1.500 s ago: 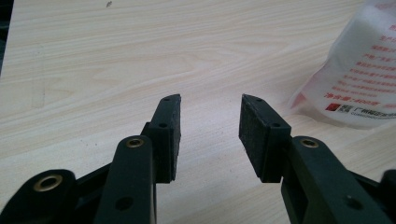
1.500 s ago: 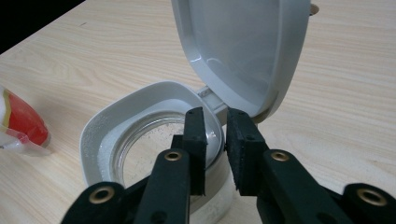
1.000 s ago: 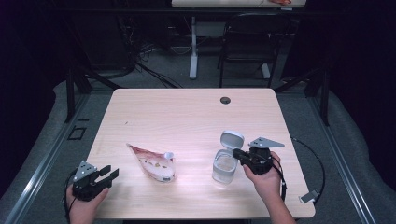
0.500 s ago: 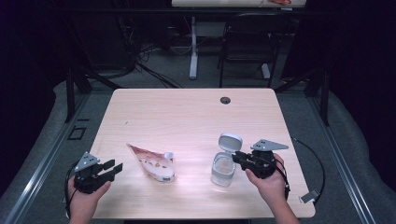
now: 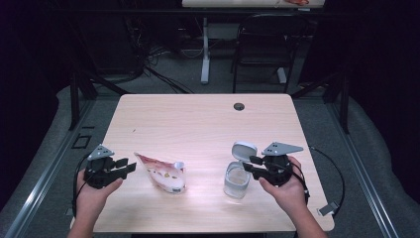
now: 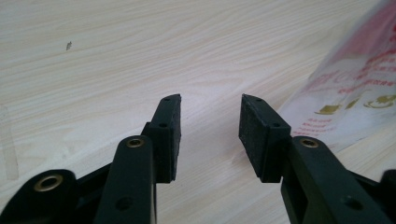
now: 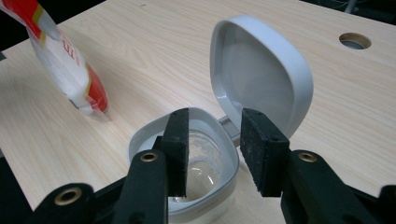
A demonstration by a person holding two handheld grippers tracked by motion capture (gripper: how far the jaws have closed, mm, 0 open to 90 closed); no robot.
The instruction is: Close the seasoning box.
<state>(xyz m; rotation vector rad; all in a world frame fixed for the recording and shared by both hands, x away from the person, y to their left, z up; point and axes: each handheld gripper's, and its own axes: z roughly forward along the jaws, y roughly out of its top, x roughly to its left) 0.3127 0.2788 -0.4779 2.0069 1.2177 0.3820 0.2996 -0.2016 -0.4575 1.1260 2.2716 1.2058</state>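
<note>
In the high view, a wooden bench (image 5: 198,124) fills the middle of the frame. A clear jar (image 5: 236,179) stands in the lower right part of it. Its grey lid (image 5: 244,150) is flipped open and stands up behind the jar, hinged at the back rim.

The right tool (image 5: 251,165) is in the lower right of the frame, held in a hand (image 5: 285,191). Its tips are just beside the jar's rim. In the right gripper view, the jar (image 7: 196,154) sits at the bottom middle, and the two black jaws are apart, with nothing between them. They hang over the near side of the jar's mouth. The lid (image 7: 259,74) rises in the upper middle of that view.

A red and white bag (image 5: 162,172) lies in the lower middle of the bench, left of the jar and apart from it. It also shows in the upper left of the right gripper view (image 7: 65,60).

The left tool (image 5: 126,167) is in the lower left of the high view, near the bag. In the left gripper view its jaws are apart and hold nothing, low over the bare wood. The bag (image 6: 355,88) lies at the right edge of that view, just beside the right jaw.
</note>
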